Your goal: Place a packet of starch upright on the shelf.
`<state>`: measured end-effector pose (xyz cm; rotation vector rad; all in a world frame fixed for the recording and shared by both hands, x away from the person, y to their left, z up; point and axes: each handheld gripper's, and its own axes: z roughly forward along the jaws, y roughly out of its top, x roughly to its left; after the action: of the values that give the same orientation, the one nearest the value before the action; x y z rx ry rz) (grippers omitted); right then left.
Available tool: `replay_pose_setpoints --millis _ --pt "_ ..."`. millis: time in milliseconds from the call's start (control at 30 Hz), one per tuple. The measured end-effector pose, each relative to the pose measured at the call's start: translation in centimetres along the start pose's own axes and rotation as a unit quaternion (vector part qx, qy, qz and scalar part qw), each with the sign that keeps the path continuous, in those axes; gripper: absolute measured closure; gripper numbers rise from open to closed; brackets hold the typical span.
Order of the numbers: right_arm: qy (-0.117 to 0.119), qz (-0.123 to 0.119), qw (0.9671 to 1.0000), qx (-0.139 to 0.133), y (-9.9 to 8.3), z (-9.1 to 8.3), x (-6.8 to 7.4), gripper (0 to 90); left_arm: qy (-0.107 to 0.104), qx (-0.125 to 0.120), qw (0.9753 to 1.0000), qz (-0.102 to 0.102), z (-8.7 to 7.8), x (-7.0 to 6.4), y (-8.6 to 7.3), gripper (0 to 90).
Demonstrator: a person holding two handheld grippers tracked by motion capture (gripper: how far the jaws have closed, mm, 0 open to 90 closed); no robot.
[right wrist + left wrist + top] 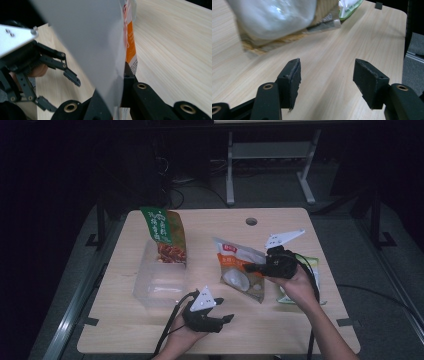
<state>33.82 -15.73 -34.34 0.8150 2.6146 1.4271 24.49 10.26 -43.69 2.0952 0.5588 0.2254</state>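
An orange and white snack bag (240,270) is held tilted above the middle of the table, and my right gripper (248,267) is shut on its right edge. In the right gripper view the bag's silver back (95,37) rises from between the jaws of the right gripper (120,82). My left gripper (225,310) rests open near the table's front edge, below the bag. Its jaws (327,75) stand wide apart over bare wood, with the bag (274,17) just beyond them. The left gripper (61,92) also shows open in the right gripper view.
A clear plastic bin (160,285) sits left of centre, with a green and red snack bag (167,237) upright at its far end. A green and white packet (312,265) lies flat under the right hand, and is seen in the left gripper view (348,7). A cable hole (251,221) marks the table's far edge.
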Motion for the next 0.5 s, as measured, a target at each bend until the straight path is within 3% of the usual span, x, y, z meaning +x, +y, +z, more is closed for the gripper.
replay_pose_setpoints --millis 300,500 --pt "0.016 -0.017 0.9997 0.000 2.6 1.4 1.1 89.7 -0.002 -0.003 1.0000 -0.006 -0.6 -0.2 -0.6 32.9" --pt "0.030 -0.026 0.9992 -0.004 4.6 2.4 1.6 89.7 0.000 -0.005 1.0000 0.000 -1.0 -0.2 -0.7 31.8"
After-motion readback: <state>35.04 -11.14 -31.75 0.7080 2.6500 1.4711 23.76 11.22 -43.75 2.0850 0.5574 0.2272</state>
